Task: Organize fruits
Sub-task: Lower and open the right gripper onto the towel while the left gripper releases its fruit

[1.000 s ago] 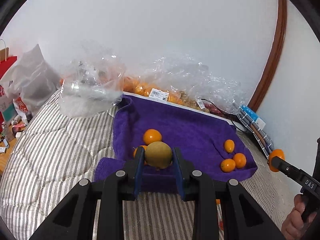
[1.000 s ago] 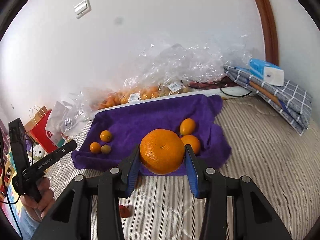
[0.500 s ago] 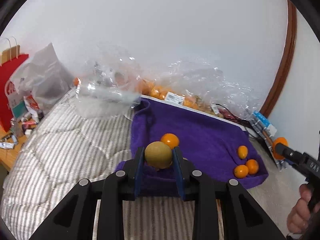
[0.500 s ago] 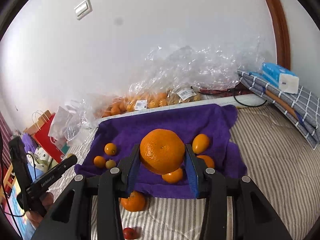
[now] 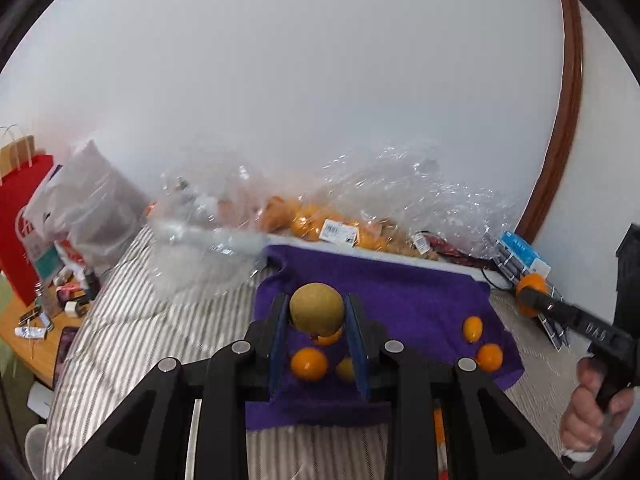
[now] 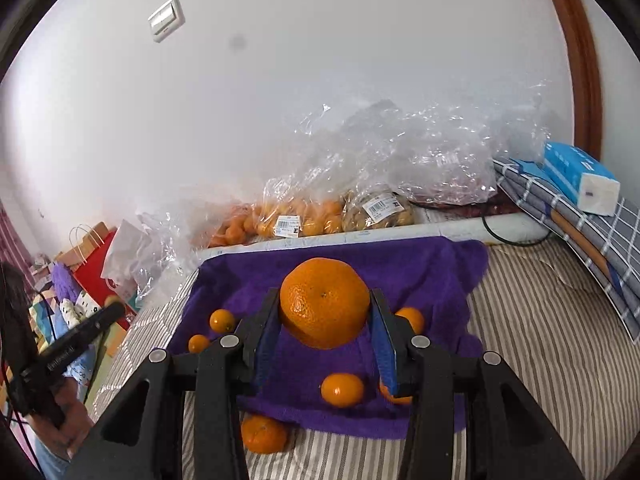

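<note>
My left gripper point(image 5: 317, 312) is shut on a brownish-green round fruit point(image 5: 317, 307), held above the near left part of the purple towel point(image 5: 400, 296). Small oranges point(image 5: 309, 364) lie on the towel below it, and others point(image 5: 472, 329) lie at the right. My right gripper point(image 6: 325, 312) is shut on a large orange point(image 6: 325, 307), held above the purple towel point(image 6: 432, 268). Small oranges point(image 6: 342, 389) lie on the towel under it and at the left point(image 6: 222, 320). One orange point(image 6: 263, 434) lies on the striped bedding off the towel's near edge.
Clear plastic bags of oranges point(image 5: 320, 220) and brown fruit point(image 6: 380, 212) line the wall behind the towel. An empty crumpled bag point(image 5: 200, 240) lies to the left. A red paper bag point(image 5: 16, 216) stands far left, folded checked cloth with a tissue pack point(image 6: 580, 176) at right.
Both grippers have risen and pulled back with their fruit still held. More of the towel and the small oranges on it now show below each gripper.
</note>
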### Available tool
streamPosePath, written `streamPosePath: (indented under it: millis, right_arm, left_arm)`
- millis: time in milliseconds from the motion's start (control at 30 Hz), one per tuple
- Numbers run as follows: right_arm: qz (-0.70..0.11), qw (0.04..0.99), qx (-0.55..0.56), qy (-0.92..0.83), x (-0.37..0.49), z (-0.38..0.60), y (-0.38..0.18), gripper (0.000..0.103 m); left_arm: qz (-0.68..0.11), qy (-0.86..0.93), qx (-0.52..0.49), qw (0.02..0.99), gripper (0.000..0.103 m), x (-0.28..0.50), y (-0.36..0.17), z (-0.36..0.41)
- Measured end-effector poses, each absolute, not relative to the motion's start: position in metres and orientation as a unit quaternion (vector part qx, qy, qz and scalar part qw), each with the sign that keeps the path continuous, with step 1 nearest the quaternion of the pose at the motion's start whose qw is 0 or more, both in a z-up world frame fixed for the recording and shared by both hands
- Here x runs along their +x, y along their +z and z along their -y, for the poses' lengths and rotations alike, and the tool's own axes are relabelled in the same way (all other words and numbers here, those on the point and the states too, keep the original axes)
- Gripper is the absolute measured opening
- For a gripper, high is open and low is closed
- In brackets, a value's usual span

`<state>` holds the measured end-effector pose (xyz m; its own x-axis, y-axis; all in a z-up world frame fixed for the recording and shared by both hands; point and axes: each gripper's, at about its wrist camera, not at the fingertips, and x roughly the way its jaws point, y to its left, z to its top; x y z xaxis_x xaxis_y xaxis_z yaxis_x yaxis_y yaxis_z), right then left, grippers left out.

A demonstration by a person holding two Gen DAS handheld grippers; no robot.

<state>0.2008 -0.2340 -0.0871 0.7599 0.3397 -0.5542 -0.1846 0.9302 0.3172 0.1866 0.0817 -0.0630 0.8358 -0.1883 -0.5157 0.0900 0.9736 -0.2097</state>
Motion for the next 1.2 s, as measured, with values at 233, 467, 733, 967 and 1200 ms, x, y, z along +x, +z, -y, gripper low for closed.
streamPosePath:
  millis: [233, 467, 733, 967, 1200]
  right_arm:
    - [-0.343, 0.923, 0.107, 0.136, 0.229, 0.231, -0.125, 0.042]
    - [-0.389, 0.908, 0.057, 0.143, 0.246, 0.214, -0.157, 0.042]
    - [-0.41, 0.901, 0.026, 0.14, 0.25, 0.203, -0.174, 0.042]
    - [-0.412, 0.896, 0.052, 0.154, 0.249, 0.21, -0.17, 0.049]
    - [-0.368, 0.916, 0.075, 0.14, 0.235, 0.229, -0.139, 0.057]
  left_arm:
    - [-0.294, -0.087, -0.121, 0.944, 0.027, 0.233, -0.093, -0.065]
    - [-0.317, -0.097, -0.096, 0.938, 0.027, 0.242, -0.122, -0.058]
    - [-0.341, -0.145, -0.13, 0.92, 0.027, 0.249, -0.133, -0.056]
    - [-0.348, -0.153, -0.121, 0.917, 0.027, 0.251, -0.14, -0.048]
    - [-0.353, -0.15, -0.091, 0.919, 0.027, 0.252, -0.146, -0.029]
